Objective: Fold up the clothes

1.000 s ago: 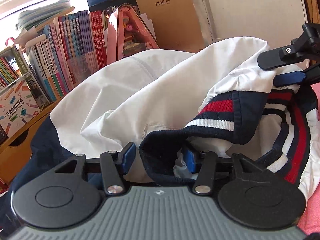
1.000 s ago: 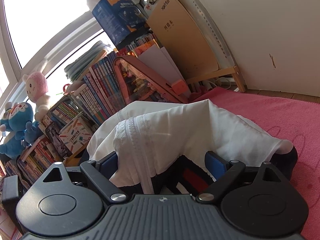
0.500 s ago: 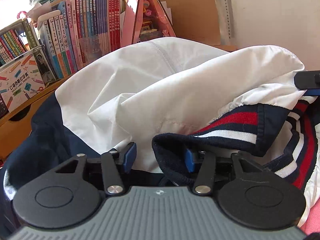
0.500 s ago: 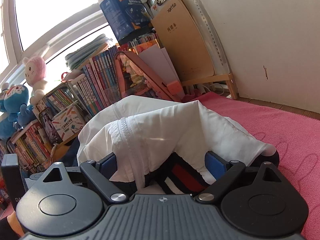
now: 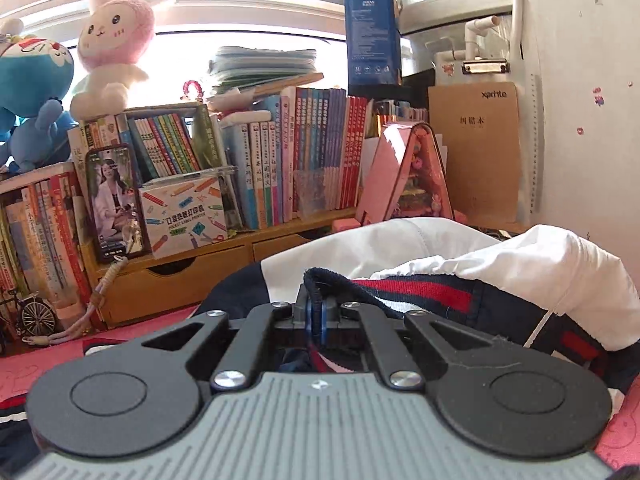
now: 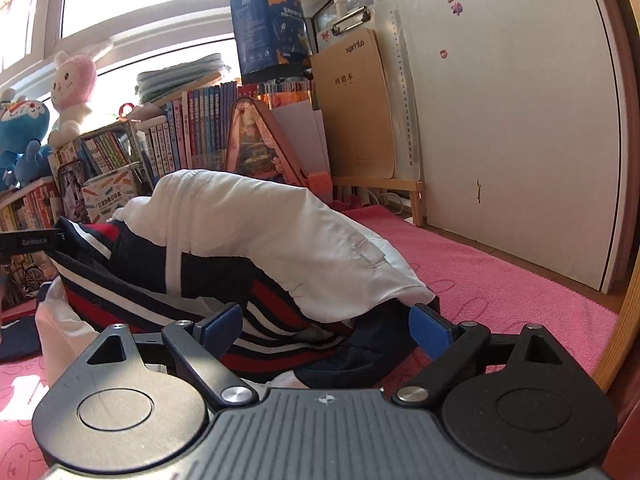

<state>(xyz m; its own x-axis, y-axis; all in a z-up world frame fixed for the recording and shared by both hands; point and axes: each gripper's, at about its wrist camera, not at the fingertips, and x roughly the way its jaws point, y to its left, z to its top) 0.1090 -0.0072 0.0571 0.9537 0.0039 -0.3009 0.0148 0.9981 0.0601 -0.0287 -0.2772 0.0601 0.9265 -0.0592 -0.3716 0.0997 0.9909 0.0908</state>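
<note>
A white and navy jacket [image 5: 460, 256] with a red, white and navy striped ribbed hem lies bunched on the pink mat [image 6: 500, 280]. My left gripper [image 5: 316, 314] is shut on the navy ribbed hem edge and holds it up. In the right wrist view the jacket [image 6: 272, 240] is heaped in front. My right gripper [image 6: 326, 322] is open, its blue pads either side of the striped hem, with fabric lying between the jaws. The left gripper's black finger [image 6: 28, 242] shows at the far left of that view, gripping the hem.
A wooden shelf [image 5: 180, 272] with rows of books, a phone [image 5: 114, 200], a printer box and plush toys stands behind the mat. A pink triangular toy house [image 5: 408, 176] and a brown notebook [image 5: 476, 152] lean at the back. A white wall panel [image 6: 500, 120] stands to the right.
My left gripper has closed on the navy hem edge and lifted it, tilting up so the shelf and window show. My right gripper has stayed open and the white fabric has slid off toward the back.
</note>
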